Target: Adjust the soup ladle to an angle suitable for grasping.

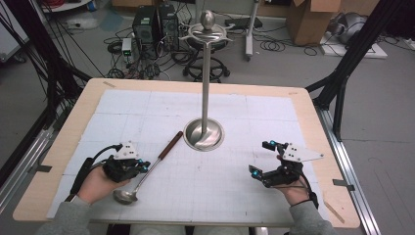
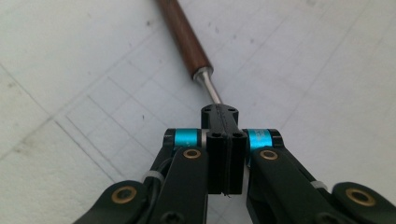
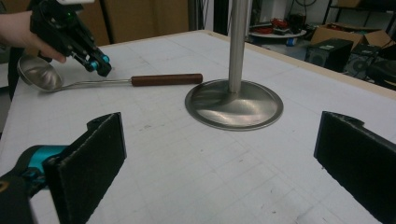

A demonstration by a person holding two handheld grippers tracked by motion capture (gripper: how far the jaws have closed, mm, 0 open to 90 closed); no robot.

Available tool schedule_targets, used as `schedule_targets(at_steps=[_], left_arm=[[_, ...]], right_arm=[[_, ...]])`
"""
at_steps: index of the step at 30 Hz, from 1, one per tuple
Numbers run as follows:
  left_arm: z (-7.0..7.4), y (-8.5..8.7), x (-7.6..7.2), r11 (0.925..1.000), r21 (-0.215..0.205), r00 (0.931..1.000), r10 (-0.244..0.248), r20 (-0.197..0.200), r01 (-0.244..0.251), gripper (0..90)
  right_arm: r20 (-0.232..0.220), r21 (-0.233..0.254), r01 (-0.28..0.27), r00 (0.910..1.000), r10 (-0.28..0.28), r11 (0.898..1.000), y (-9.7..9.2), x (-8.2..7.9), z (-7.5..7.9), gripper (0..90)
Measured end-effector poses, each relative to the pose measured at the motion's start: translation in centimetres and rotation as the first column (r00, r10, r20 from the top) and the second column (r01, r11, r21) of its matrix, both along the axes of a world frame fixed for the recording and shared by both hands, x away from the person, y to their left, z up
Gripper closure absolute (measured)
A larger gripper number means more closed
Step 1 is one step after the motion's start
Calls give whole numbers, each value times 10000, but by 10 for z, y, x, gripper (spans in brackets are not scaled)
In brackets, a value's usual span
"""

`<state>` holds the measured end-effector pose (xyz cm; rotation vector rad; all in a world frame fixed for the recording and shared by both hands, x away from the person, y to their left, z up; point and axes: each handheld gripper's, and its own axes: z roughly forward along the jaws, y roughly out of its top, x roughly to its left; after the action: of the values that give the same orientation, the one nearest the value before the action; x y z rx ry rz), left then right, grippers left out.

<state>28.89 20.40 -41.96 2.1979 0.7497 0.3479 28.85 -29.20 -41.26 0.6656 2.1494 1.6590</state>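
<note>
The ladle (image 1: 143,177) lies flat on the counter (image 1: 73,122), bowl toward you, wooden handle pointing at the stand (image 1: 204,133). Your left gripper (image 2: 219,114) has its jaws clamped on the ladle's thin metal shaft, just below the handle. Judged so far: grasp made, ladle not yet lifted; it probably belongs on the hooks at the stand's top, so lift and hang remain. Your right gripper (image 1: 266,157) rests near the stand's base, jaws wide apart, holding nothing. No readable brand, label or writing anywhere.
</note>
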Motion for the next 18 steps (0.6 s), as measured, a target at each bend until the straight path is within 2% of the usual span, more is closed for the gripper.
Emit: schedule_targets(at_steps=[3,4,5,8,13,18], left_arm=[[5,-3,-2,9998,-182,9999,-81,-128,79,897],[6,-6,-3,9994,-177,9992,-305,-248,301,897],[6,-10,-4,9991,-46,9986,-423,-323,422,897],[6,-20,-8,9963,393,9970,-765,-129,770,897],[5,-32,-9,9936,710,9961,-863,-183,874,896],[1,-36,-7,9827,1443,9923,-1081,-602,1158,890]], right_arm=[[-34,-1,14,10000,-14,10000,0,0,0,12],[-74,-2,5,10000,-5,10000,0,0,0,12],[-99,-5,-1,10000,1,10000,0,0,0,12],[-77,-15,-10,10000,10,10000,1,0,0,12],[-95,-43,-14,10000,14,10000,0,0,-1,12],[-115,-72,-13,9999,12,10000,1,0,-1,12]])
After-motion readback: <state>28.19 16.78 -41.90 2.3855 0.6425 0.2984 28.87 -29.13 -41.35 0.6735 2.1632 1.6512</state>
